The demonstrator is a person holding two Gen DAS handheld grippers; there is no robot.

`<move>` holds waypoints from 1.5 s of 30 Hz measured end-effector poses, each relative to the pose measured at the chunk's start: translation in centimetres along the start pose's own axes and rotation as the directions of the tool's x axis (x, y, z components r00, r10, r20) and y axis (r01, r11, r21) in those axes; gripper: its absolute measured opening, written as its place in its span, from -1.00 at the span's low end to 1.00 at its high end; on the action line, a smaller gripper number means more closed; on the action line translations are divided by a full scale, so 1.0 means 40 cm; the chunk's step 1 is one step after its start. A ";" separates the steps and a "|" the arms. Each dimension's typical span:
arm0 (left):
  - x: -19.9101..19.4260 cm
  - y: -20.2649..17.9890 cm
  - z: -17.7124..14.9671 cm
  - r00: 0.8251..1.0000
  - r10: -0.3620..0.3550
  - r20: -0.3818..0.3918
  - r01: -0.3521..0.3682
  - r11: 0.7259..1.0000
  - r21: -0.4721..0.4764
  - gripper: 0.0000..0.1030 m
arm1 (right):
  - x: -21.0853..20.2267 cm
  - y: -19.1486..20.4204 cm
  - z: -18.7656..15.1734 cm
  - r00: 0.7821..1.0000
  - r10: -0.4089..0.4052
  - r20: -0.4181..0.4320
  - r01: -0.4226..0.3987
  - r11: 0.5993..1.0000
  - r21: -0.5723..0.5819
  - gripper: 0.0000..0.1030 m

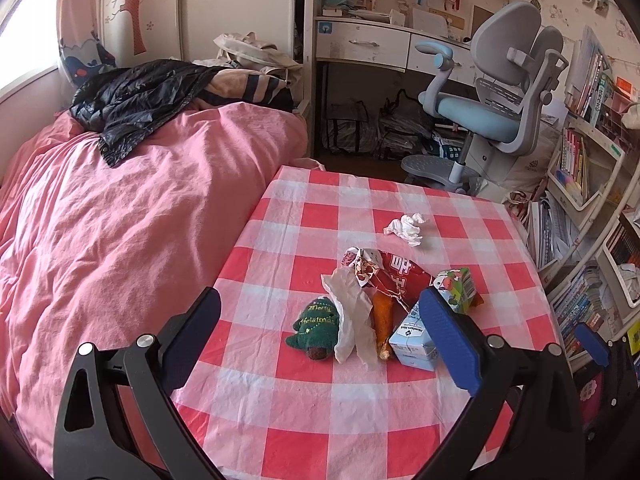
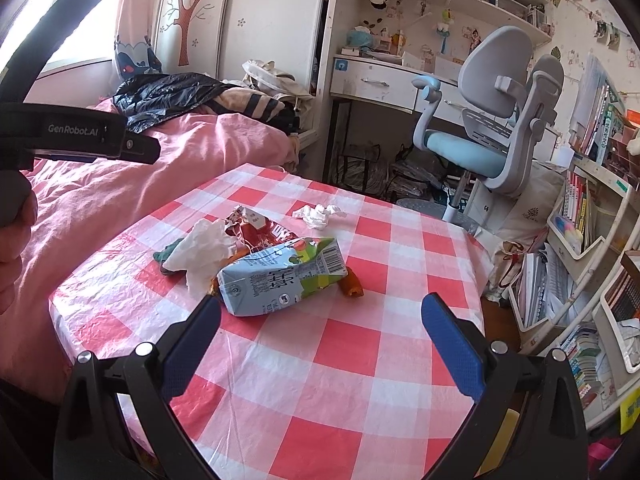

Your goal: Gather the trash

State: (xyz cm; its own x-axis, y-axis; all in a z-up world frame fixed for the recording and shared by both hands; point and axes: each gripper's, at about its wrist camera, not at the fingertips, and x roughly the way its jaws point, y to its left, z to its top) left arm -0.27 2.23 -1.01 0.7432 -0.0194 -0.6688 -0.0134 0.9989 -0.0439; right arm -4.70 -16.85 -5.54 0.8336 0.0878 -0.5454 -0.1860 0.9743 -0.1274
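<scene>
Side by side, left claw (image 1: 320, 320) and right claw (image 2: 320, 320) hover spread wide over the checked worktop (image 2: 360, 360), where one milk carton (image 2: 280, 276), one red wrapper (image 2: 260, 232) and two crumpled tissues (image 2: 318, 214) lie heaped.

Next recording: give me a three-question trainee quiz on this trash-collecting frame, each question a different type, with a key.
1. True or false: the left hand-held gripper is shut on the milk carton.
2. Multiple choice: the crumpled tissue that lies apart from the pile is A) on the pink bed, B) on the checked tablecloth beyond the pile, C) on the desk chair.
3. Fill in: the small green item beside the white paper napkin is a plush Christmas ____.

Key: 1 false, both the left and the right hand-held gripper are open and hold nothing. 2 B. 3 tree.
</scene>
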 end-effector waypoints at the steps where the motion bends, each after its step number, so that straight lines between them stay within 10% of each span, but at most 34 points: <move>1: 0.000 0.000 0.000 1.000 0.000 0.000 0.000 1.000 -0.001 0.86 | 0.000 0.000 0.000 1.000 -0.002 -0.001 0.002 1.000 -0.002 0.88; 45: 0.000 -0.001 0.002 1.000 -0.001 -0.001 0.001 1.000 -0.002 0.86 | 0.004 0.014 -0.006 1.000 0.007 -0.025 -0.007 1.000 -0.002 0.88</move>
State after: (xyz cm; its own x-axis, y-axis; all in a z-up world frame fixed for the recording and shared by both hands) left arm -0.23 2.18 -0.95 0.7424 -0.0204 -0.6697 -0.0137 0.9989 -0.0456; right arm -4.82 -16.36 -5.90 0.8191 0.0893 -0.5666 -0.1928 0.9732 -0.1254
